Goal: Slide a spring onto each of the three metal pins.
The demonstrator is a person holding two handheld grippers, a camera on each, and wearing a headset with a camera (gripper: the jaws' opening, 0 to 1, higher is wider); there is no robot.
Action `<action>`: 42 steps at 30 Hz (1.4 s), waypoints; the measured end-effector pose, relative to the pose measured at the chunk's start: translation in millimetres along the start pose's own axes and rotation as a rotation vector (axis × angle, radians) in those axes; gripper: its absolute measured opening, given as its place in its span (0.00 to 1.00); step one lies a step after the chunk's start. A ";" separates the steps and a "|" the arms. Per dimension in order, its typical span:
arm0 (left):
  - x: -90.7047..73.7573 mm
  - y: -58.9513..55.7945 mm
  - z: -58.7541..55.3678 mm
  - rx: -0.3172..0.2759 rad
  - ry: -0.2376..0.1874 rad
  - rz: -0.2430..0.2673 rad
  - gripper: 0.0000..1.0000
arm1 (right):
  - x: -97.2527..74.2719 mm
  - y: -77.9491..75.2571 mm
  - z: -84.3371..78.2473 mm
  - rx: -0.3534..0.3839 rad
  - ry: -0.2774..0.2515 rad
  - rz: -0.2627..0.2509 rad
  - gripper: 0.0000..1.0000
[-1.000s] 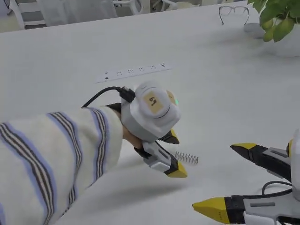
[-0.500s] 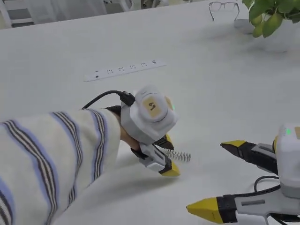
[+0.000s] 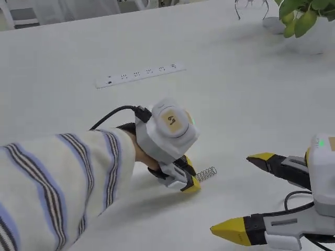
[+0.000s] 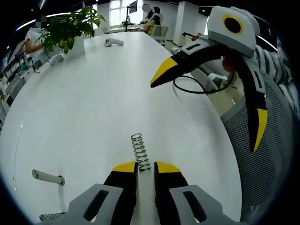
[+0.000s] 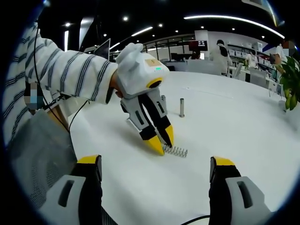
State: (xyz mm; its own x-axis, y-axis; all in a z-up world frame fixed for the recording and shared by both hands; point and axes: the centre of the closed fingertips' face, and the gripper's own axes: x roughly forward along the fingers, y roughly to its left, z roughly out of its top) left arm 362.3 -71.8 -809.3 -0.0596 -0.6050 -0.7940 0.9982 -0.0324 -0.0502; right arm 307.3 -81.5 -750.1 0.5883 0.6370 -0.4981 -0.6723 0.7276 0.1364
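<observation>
Left claw [image 4: 145, 167] is nipping the spring [image 4: 140, 151] by one end, leaving the rest free for a pin [image 5: 181, 107], while right claw [image 3: 239, 193] is gaping wide.

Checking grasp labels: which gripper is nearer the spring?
Left. The left gripper is closed on one end of the spring. The right gripper is open and apart from it, on its free-end side.

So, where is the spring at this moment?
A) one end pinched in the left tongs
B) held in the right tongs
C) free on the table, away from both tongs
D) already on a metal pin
A: in the left gripper view the yellow tips of the left tongs close on the near end of the spring, and the right tongs stand wide open, holding nothing.
</observation>
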 end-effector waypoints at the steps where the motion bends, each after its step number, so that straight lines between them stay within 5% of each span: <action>1: 0.3 1.3 0.2 -0.002 0.002 0.008 0.03 | -0.4 -0.2 -0.4 0.000 0.001 -0.001 0.94; 8: -0.9 3.6 -0.7 -0.074 0.000 0.033 0.02 | -3.0 -3.2 -1.9 0.006 0.000 -0.012 0.93; 27: -5.1 2.6 -3.9 -0.104 -0.059 0.098 0.02 | -3.8 -2.2 -2.3 -0.004 0.005 -0.010 0.90; 42: -40.1 6.2 -21.4 -0.232 -0.124 0.138 0.02 | -4.8 1.3 -1.5 -0.025 0.032 0.017 0.88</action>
State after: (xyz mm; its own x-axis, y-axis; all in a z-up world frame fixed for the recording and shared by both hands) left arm 370.7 -30.7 -790.8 0.0920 -0.6844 -0.7233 0.9683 0.2307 -0.0952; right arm 302.9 -83.9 -748.8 0.5625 0.6401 -0.5233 -0.6930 0.7102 0.1238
